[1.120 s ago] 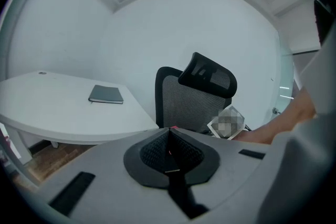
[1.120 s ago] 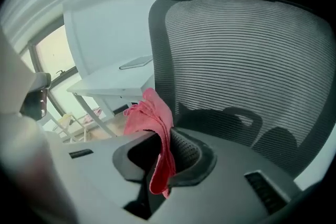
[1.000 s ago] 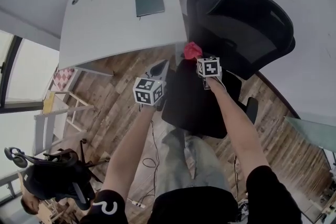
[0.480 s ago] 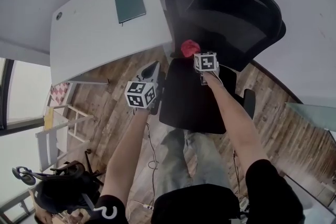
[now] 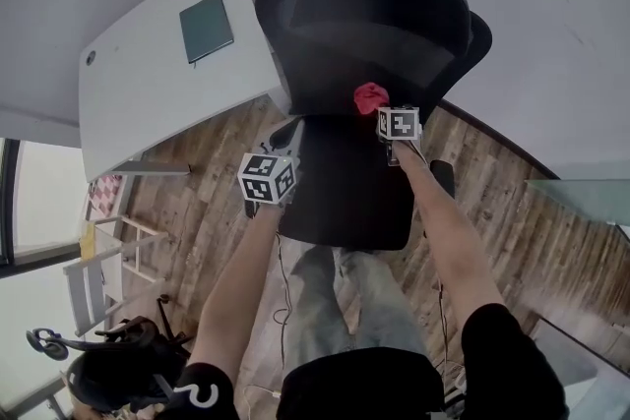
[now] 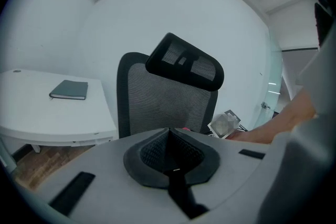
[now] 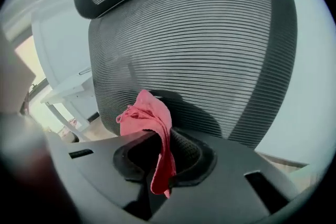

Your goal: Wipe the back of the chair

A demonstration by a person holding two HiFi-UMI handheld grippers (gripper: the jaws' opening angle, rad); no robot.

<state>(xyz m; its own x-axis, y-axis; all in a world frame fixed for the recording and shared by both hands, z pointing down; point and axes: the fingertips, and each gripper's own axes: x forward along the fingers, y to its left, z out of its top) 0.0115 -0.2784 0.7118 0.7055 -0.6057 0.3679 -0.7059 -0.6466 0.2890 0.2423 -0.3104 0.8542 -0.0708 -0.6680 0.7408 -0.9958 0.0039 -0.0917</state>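
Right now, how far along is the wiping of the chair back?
Done: the right claw is shut on the pink cloth. In hand: the cloth sits before the lower mesh of the chair back; contact is unclear. Left: the wiping strokes over the mesh. The left claw is shut, empty.

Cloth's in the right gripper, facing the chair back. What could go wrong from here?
The pink cloth is pinched only by a narrow strip in the right gripper; dragging over the ribbed mesh backrest might pull it loose. The left gripper, shut and empty, isn't steadying the chair, so it may turn under pressure.
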